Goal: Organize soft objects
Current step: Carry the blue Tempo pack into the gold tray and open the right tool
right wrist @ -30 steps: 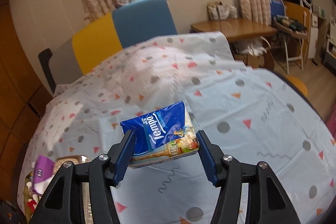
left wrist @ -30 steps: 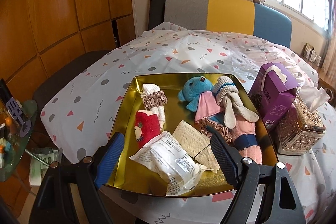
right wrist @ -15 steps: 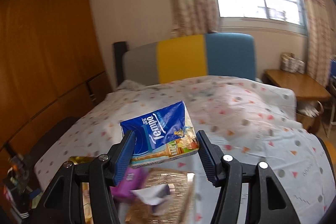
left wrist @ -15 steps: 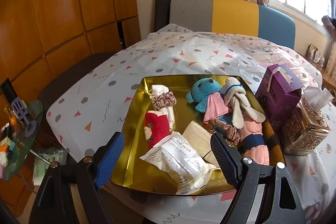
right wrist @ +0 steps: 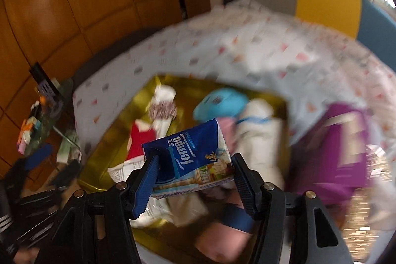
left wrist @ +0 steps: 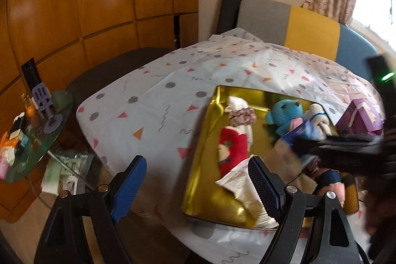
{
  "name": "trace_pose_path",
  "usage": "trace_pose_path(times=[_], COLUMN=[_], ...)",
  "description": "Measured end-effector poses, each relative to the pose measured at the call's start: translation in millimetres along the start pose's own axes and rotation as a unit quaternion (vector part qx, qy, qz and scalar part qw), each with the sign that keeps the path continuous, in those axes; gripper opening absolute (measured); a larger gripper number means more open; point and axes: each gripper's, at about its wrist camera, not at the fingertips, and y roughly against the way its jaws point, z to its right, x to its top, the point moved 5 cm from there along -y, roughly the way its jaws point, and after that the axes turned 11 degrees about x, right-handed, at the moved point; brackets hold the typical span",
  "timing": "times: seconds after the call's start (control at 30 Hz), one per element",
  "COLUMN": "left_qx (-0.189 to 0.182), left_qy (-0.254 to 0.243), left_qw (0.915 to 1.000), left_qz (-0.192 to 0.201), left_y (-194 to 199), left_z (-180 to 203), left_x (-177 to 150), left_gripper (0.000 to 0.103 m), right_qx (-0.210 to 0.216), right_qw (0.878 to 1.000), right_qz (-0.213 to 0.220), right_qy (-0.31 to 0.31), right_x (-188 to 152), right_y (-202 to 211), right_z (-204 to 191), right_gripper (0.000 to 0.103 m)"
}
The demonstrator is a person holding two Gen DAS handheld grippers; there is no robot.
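Observation:
A gold tray (left wrist: 262,120) on the patterned tablecloth holds a blue plush (left wrist: 287,113), a red sock (left wrist: 232,142), a scrunchie (left wrist: 241,114), a white plush (left wrist: 319,115) and a white plastic packet (left wrist: 242,187). My left gripper (left wrist: 196,165) stands open over the tray's near left corner, holding nothing. My right gripper (right wrist: 195,160) is shut on a blue Tempo tissue pack (right wrist: 190,152) above the gold tray (right wrist: 111,140), in front of the blue plush (right wrist: 222,100). In the left wrist view the right gripper (left wrist: 346,147) reaches in from the right as a dark blur.
A purple box (right wrist: 341,140) and an ornate tissue box (right wrist: 371,189) stand right of the tray. A glass side table (left wrist: 32,135) with small items sits low at the left. A grey, yellow and blue chair back (left wrist: 311,26) rises behind the table, by wooden wall panels.
My right gripper has swung with the tissue pack from over the bare tablecloth to above the tray. My left gripper has shifted left, so the tray now lies to its right.

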Motion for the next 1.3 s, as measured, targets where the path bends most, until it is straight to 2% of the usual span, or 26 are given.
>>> trace_pose_path(times=[0.13,0.17,0.37,0.47,0.53,0.7,0.93,1.17,1.3], left_qx=[0.006,0.005,0.001,-0.002,-0.003,-0.008,-0.018,-0.043,-0.059], left_qy=[0.003,0.005,0.001,-0.006,-0.008,-0.013,-0.026,-0.045,-0.057], left_qw=[1.0,1.0,1.0,1.0,1.0,0.9998,0.9988,0.9965,0.9949], left_qz=[-0.004,-0.006,-0.005,0.001,0.005,0.014,0.036,0.055,0.059], left_y=[-5.0,-5.9,-5.6,-1.5,1.3,10.3,26.2,44.1,50.8], left_z=[-7.1,-8.0,-1.0,4.2,6.6,13.6,30.8,62.8,82.6], left_x=[-2.1,-2.2,-2.2,-1.4,-0.2,2.9,8.7,13.9,12.2], left_gripper=[0.085,0.086,0.091,0.093,0.097,0.097,0.103,0.103,0.103], right_qx=[-0.003,-0.002,0.002,-0.001,-0.006,-0.037,-0.098,-0.18,-0.211], right_qw=[0.999,0.999,0.999,1.0,1.0,0.998,0.989,0.97,0.96], right_qz=[-0.034,-0.035,-0.024,-0.005,0.013,0.058,0.11,0.16,0.176], right_qy=[-0.019,-0.02,-0.024,-0.019,-0.009,0.007,-0.006,-0.043,-0.058], right_x=[-12.8,-13.3,-15.3,-15.4,-15.1,-17.1,-28.3,-41.5,-49.8], right_y=[-45.8,-49.4,-38.8,-26.2,-13.8,18.0,59.2,108.5,127.7], right_z=[7.2,9.3,13.3,9.5,5.8,2.9,15.6,41.5,53.3], right_gripper=[0.065,0.069,0.075,0.082,0.082,0.082,0.082,0.082,0.082])
